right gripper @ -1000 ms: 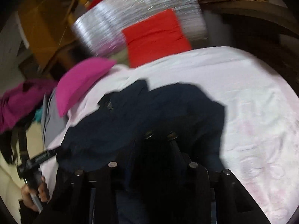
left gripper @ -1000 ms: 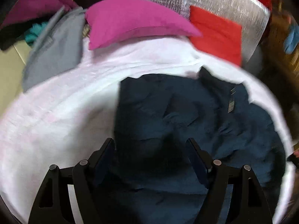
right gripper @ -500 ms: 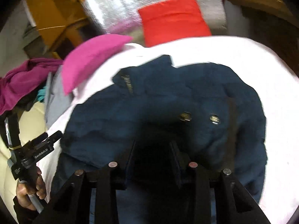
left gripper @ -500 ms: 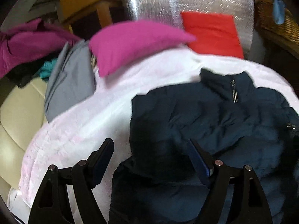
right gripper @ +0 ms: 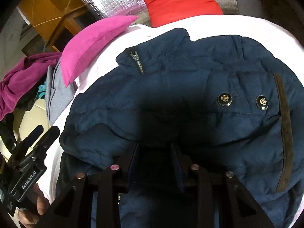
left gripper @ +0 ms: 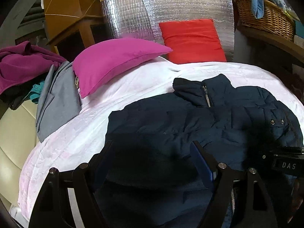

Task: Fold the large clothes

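A navy padded jacket [left gripper: 180, 121] lies spread on the white bed cover [left gripper: 79, 133], collar and zip at the far side. My left gripper [left gripper: 152, 144] hovers open above its near left part, with nothing between the fingers. The same left gripper [right gripper: 47, 131] shows at the lower left of the right wrist view, held by a hand. My right gripper [right gripper: 154, 146] points steeply down with its jaws narrow, shut on a dark fold of the jacket [right gripper: 190, 79]. The cuff with two metal buttons [right gripper: 224, 98] lies to the upper right of it.
A magenta pillow [left gripper: 114, 62] and a red cushion [left gripper: 191, 41] sit at the head of the bed before a silver foil panel [left gripper: 171, 9]. A grey garment [left gripper: 57, 102] and a purple one [left gripper: 20, 64] are piled at the left. A wicker basket [left gripper: 266, 19] stands at the far right.
The left gripper drew back and rose, still open, so the jacket now sits further right. The right gripper sank toward the jacket, and the buttoned cuff slid away from its fingers to the upper right.
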A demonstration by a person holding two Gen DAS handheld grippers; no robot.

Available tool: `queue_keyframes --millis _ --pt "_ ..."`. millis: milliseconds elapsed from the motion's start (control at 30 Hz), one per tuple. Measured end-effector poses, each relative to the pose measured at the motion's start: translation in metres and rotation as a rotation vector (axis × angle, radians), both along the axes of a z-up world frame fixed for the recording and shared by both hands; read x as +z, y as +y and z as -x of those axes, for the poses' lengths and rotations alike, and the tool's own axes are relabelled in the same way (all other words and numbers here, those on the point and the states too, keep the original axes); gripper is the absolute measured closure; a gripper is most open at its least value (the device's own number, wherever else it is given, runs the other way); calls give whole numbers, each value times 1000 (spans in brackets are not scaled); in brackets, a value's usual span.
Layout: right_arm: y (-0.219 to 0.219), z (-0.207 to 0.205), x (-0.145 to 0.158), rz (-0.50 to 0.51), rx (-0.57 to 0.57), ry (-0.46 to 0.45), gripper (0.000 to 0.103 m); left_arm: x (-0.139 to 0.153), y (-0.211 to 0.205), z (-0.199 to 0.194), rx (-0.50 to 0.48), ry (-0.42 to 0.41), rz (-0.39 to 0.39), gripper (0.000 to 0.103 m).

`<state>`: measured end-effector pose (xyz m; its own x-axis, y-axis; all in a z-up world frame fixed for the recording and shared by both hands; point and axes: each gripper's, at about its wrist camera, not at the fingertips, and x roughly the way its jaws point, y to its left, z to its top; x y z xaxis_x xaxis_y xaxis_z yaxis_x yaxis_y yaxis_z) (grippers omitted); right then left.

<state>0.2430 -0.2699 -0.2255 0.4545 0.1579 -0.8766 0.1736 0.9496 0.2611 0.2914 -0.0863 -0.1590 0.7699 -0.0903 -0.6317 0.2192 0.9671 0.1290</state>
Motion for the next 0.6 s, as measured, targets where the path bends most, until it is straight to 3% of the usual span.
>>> queue_keyframes --millis 400,600 --pt "-12 22 27 -23 -5 -40 66 0 -8 5 -3 -2 -1 22" --pt "-24 12 5 -42 -51 50 69 -3 -12 4 -5 4 -11 22"
